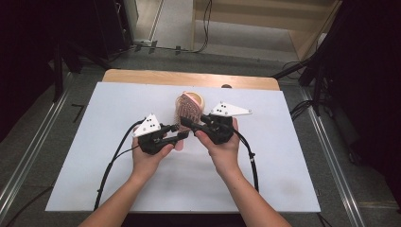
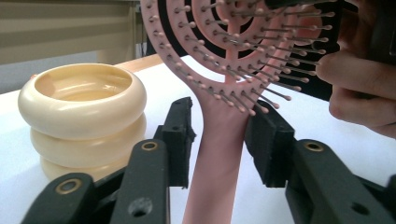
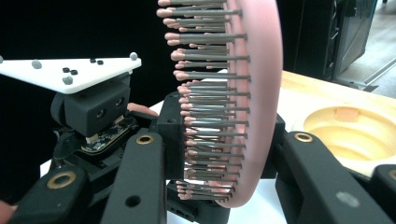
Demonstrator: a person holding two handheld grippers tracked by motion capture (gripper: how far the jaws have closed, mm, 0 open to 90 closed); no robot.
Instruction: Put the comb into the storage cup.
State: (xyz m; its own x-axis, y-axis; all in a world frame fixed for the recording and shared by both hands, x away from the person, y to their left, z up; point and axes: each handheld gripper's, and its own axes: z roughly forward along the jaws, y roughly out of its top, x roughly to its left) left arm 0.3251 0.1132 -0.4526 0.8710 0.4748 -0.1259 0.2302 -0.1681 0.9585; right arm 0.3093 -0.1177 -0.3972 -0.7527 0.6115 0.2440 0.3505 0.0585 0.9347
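Note:
A pink hairbrush (image 1: 188,111) with grey pink-tipped bristles is held upright above the white table (image 1: 108,156) between both grippers. My left gripper (image 1: 182,133) is shut on its handle (image 2: 218,158), low under the round head (image 2: 243,42). My right gripper (image 1: 187,122) is shut on the head (image 3: 252,93), one pad against the bristles (image 3: 210,121) and the other behind the back. A cream ridged holder (image 2: 83,116) stands on the table just beyond the brush, its hollow top open (image 3: 355,130). In the high view the holder (image 1: 195,98) peeks out behind the brush head.
A bare wooden strip (image 1: 189,78) runs along the table's far edge. Black cables (image 1: 111,170) trail from each gripper toward the person. Dark stands and floor rails surround the table. A hand (image 2: 359,88) holding the right gripper is close by in the left gripper view.

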